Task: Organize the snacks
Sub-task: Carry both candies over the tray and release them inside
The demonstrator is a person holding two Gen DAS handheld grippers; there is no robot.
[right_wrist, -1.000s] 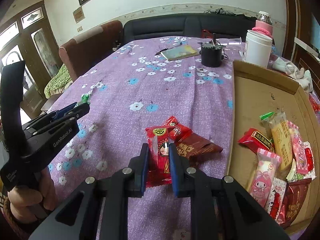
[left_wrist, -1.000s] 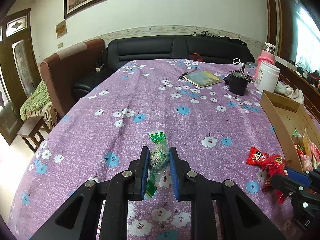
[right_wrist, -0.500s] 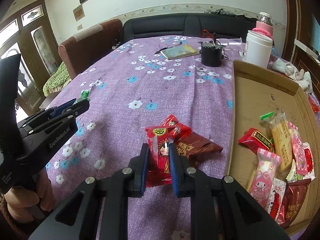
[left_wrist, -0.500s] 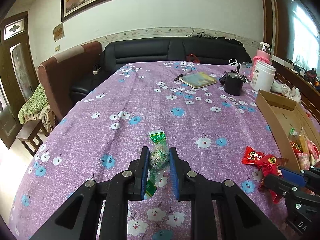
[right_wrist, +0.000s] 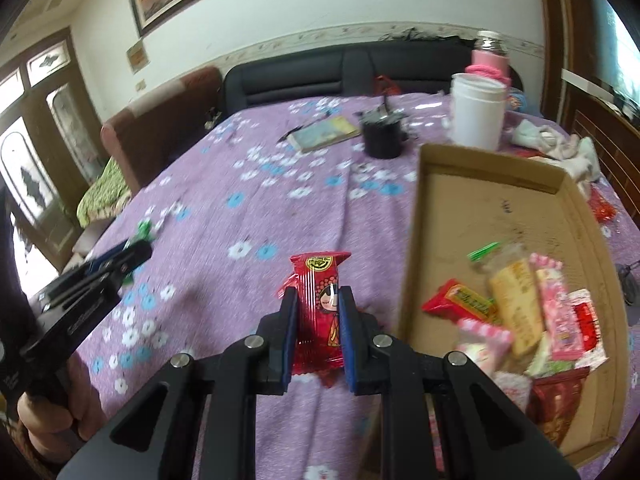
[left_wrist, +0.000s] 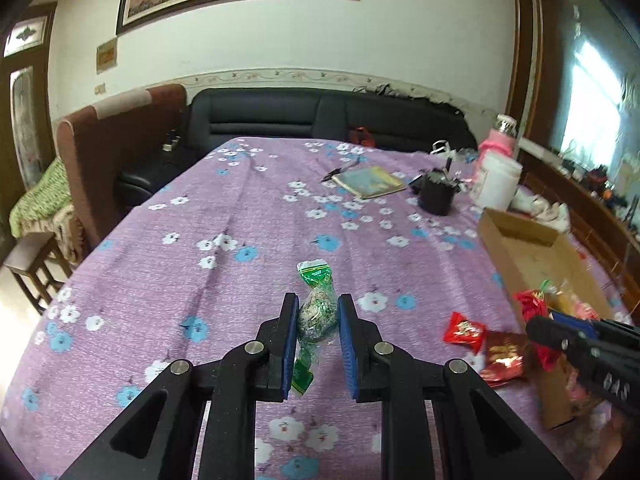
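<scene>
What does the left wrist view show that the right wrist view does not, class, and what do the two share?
Left wrist only: the left gripper shut on a green-wrapped candy, and two loose red packets on the cloth. Right wrist only: the right gripper shut on a red snack packet, and the snack pile in the box. Both: cardboard box, white jar, black cup.

The desk (left_wrist: 248,216) wears a purple cloth printed with white and blue flowers. At its far end lie a yellow-green booklet (left_wrist: 370,181), a black pot (left_wrist: 436,196) and a white tub (left_wrist: 496,186) with a pink bottle (left_wrist: 498,144) behind it. A shallow cardboard tray (right_wrist: 460,168) sits along the right edge. Just left of it lie a small red packet (left_wrist: 464,331) and a dark red packet (left_wrist: 505,359), touching.
</scene>
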